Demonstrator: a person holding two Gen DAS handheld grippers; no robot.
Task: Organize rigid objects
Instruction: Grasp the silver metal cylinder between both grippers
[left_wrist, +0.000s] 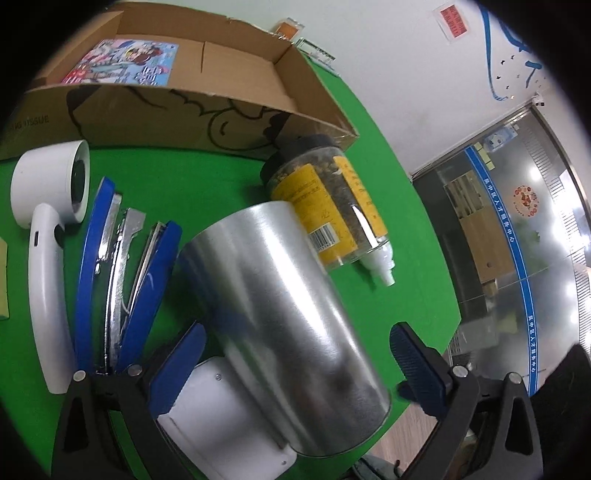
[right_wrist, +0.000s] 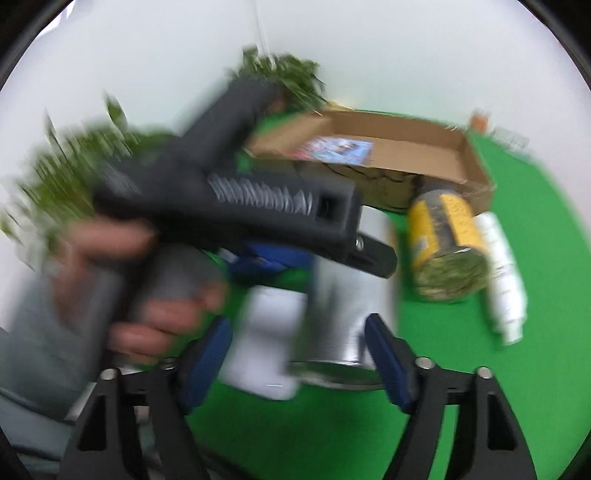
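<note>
A shiny metal can (left_wrist: 280, 314) lies on the green table (left_wrist: 207, 177) between the wide-open blue fingers (left_wrist: 417, 365) of my left gripper (left_wrist: 295, 358); a white block (left_wrist: 225, 417) sits under the left finger. Neither finger clearly touches the can. Beyond it lie a yellow-labelled jar (left_wrist: 328, 206) and a white bottle (left_wrist: 380, 262). In the blurred right wrist view my right gripper (right_wrist: 299, 358) is open around the can (right_wrist: 351, 314) and white block (right_wrist: 266, 339), behind the left hand-held gripper body (right_wrist: 229, 206). The jar (right_wrist: 443, 243) and bottle (right_wrist: 502, 280) lie to the right.
An open cardboard box (left_wrist: 229, 74) holding a colourful card (left_wrist: 122, 62) stands at the back, also in the right wrist view (right_wrist: 406, 155). A white handheld fan (left_wrist: 48, 236) and an opened blue stapler (left_wrist: 122, 273) lie left. The table edge (left_wrist: 436, 258) runs on the right.
</note>
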